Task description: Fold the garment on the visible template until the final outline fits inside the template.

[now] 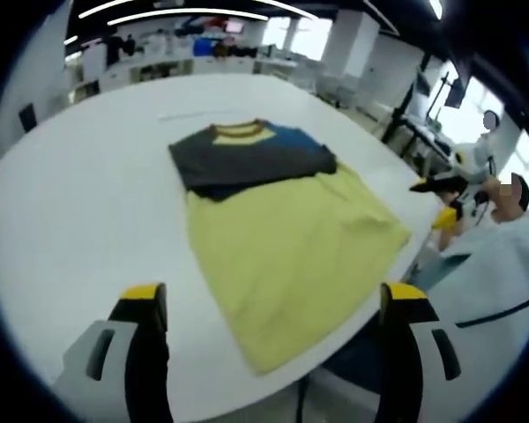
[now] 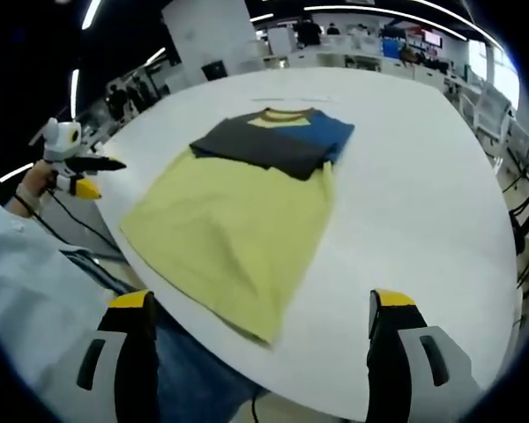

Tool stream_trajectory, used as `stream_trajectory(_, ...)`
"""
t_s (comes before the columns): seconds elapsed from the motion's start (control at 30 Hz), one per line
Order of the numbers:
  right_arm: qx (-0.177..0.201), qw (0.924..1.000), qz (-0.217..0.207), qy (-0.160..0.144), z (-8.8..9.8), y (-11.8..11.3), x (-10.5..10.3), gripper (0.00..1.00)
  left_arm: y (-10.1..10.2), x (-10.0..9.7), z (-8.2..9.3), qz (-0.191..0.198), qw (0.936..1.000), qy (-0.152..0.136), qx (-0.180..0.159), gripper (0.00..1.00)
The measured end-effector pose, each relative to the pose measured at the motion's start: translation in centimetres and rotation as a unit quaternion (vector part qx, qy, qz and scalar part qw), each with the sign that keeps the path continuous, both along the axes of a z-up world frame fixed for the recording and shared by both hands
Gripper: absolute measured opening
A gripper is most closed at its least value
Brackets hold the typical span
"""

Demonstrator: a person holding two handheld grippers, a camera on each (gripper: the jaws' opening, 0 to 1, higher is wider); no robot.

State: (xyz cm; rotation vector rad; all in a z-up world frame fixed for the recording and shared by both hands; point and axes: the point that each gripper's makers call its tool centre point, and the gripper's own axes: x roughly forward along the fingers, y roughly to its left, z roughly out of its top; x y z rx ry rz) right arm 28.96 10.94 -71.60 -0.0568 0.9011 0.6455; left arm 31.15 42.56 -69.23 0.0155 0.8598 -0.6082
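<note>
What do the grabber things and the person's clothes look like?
Each gripper, left and right, has two black jaws with yellow tips on grey-white housings. The person's sleeve is pale blue, worn with blue trousers.

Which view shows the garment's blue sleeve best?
The right gripper view: the blue sleeve lies unobstructed, folded over the garment. The left gripper view shows the sleeve smaller, farther off.

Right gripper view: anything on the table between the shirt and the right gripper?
Nothing: bare white table lies between the shirt and the open right gripper, as the right gripper view shows.
</note>
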Motion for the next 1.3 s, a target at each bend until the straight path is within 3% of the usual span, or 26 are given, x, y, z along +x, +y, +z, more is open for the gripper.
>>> stream_trajectory(0.57, -0.002, 0.9998, -0.002, 0.02, -1.1, -0.1, -0.4, 0.98, -0.1, -1.9, -1.7, -0.009, 0.9987, 0.05, 0.004, 0.92)
stream_trajectory(0.83, 0.002, 0.9996, -0.001, 0.029, -1.3, 0.0, -0.6, 0.94, -0.2, -2.9, -2.3, -0.011, 0.997, 0.077, 0.0, 0.81)
stream_trajectory(1.3, 0.006, 0.9992, -0.003, 0.041, -1.9, -0.1, -1.1, 0.89, 0.0, -4.0, -3.5, -0.011, 0.9941, 0.108, 0.008, 0.71)
